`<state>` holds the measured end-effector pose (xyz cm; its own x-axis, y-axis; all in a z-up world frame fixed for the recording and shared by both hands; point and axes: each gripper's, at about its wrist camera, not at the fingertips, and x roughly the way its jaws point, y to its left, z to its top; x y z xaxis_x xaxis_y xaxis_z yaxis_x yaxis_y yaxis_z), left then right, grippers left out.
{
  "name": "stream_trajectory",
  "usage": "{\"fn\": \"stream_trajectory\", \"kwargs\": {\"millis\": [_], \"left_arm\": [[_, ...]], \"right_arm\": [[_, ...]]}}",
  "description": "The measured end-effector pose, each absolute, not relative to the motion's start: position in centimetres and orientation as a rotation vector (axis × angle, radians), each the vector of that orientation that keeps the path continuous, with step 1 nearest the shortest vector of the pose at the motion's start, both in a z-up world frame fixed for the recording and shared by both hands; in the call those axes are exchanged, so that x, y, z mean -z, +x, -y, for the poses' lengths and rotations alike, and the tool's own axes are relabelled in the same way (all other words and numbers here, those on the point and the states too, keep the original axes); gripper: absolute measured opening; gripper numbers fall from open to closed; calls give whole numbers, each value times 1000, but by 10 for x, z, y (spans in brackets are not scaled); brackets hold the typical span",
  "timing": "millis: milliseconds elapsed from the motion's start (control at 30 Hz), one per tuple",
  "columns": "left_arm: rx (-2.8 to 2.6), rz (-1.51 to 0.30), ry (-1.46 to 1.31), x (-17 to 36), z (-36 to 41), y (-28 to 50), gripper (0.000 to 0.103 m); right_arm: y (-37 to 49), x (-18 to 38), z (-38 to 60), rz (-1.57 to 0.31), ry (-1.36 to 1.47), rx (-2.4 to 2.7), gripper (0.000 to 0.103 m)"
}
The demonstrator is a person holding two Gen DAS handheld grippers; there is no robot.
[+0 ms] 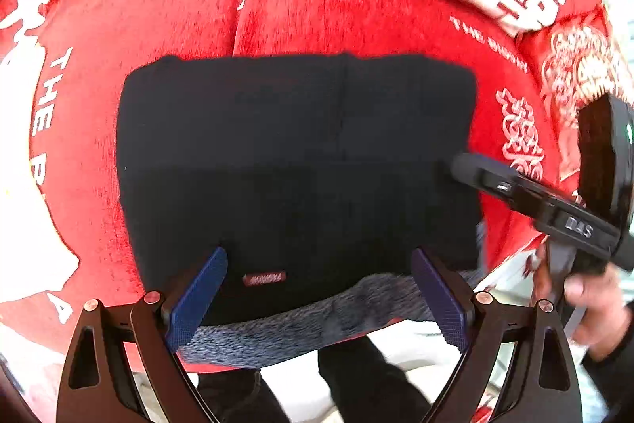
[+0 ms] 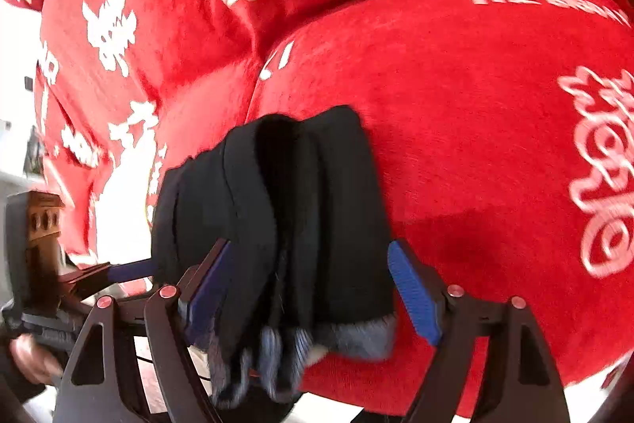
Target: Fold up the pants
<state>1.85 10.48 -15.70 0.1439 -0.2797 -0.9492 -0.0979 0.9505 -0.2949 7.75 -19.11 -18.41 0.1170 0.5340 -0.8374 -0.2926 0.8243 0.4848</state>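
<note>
The black pants lie folded into a thick rectangle on a red cushion, grey fleece lining showing at the near edge. My left gripper is open, its blue pads either side of the near edge with the small red label. In the right wrist view the folded stack shows edge-on with several layers. My right gripper is open around that right end. It also shows in the left wrist view, its tips at the pants' right edge.
The red plush sofa with white lettering fills both views, a seam running between its cushions. The person's dark trouser legs and pale floor show below the front edge. The left gripper body shows at far left.
</note>
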Motion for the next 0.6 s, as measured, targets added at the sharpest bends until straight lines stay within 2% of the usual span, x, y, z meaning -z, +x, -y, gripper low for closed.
{"fn": "stream_trajectory", "kwargs": {"millis": [33,100,167,300,333,367,400,467,600], "left_arm": [[139,-1431,-303,158,-108,15,94],[151,-1417,-271,158,-107,13,94],[161,-1413,-262,158,-108,11,94],[158,-1403,-293,160,-115,8,94],[160,-1402,-295,162,-115,8,94],[159,-1400,-286,163,-115,8,94],[157,-1401,-276,163,-112,8,94],[151,-1399,-256,162,-110,8,94],[115,-1390,-286,161,-113,8,94]], "right_arm": [[79,186,179,-1329,165,-621,81],[76,177,164,-1295,60,-632,67],[75,164,159,-1272,24,-651,24],[74,156,154,-1259,-24,-630,27],[79,164,155,-1293,-1,-625,37],[84,175,155,-1340,34,-626,40],[87,179,157,-1354,65,-626,37],[90,166,152,-1322,52,-677,16],[83,121,136,-1139,-54,-753,13]]}}
